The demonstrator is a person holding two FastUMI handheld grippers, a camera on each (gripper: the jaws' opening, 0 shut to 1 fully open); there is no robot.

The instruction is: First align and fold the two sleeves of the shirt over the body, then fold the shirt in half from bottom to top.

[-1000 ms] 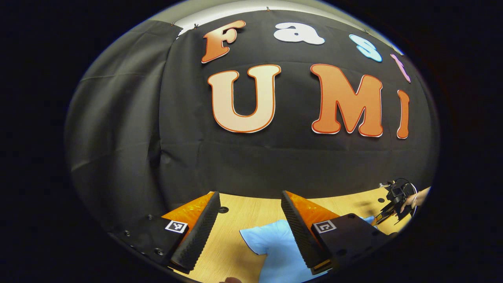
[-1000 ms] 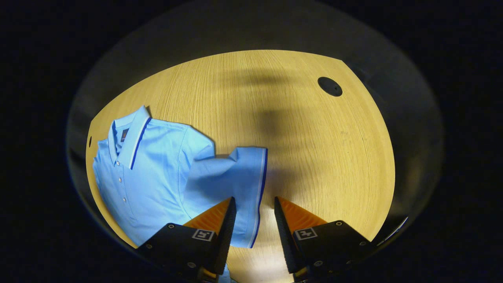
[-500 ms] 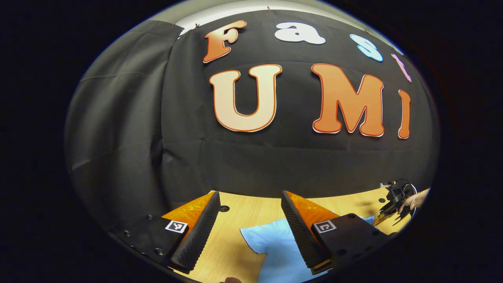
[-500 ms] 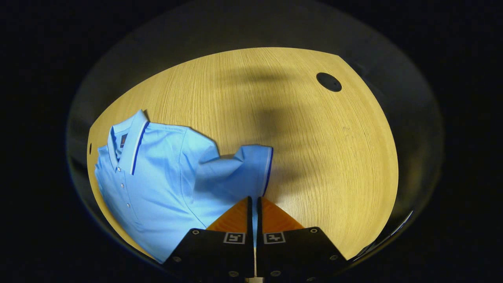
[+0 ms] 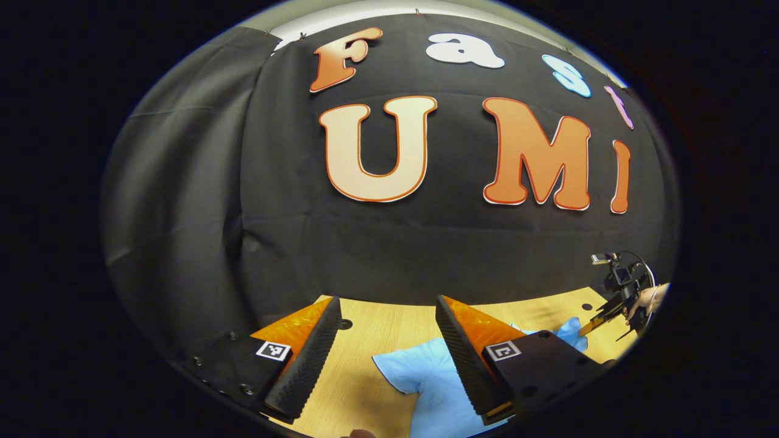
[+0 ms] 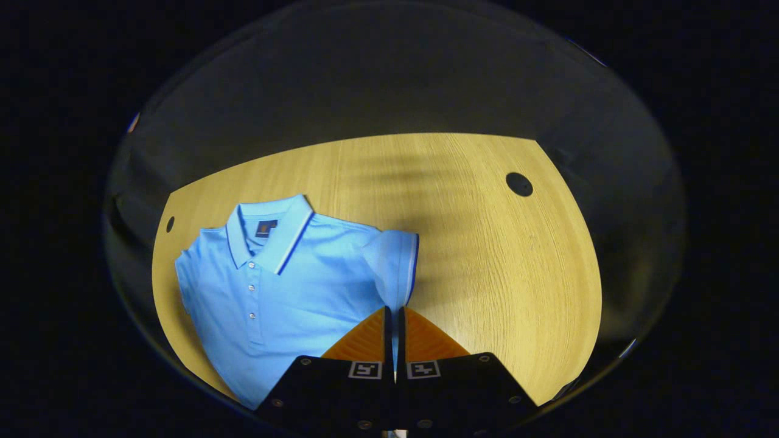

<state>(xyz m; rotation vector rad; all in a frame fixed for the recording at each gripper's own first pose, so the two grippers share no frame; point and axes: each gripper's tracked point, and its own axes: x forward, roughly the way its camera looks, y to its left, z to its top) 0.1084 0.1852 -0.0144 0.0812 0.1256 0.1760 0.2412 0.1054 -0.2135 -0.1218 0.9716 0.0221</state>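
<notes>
A light blue polo shirt (image 6: pixel 274 286) lies face up on the wooden table (image 6: pixel 487 261), collar toward the far edge. My right gripper (image 6: pixel 393 311) is shut on the cuff of the shirt's right-hand sleeve (image 6: pixel 395 267) and holds it lifted off the table. In the left gripper view, my left gripper (image 5: pixel 389 307) hangs open above the table, with the other sleeve (image 5: pixel 420 377) below and between its fingers, untouched. Far right in that view, the right gripper (image 5: pixel 599 319) and the hand holding it show, with the raised sleeve (image 5: pixel 572 333).
Two round dark holes sit in the tabletop, one at the far right (image 6: pixel 519 184) and one at the far left (image 6: pixel 170 224). Bare wood stretches to the right of the shirt. The black cloth wall (image 5: pixel 389 243) stands just behind the table's far edge.
My right gripper closed on the sleeve cuff and has since lifted it up off the table. The left gripper has barely moved and stays open.
</notes>
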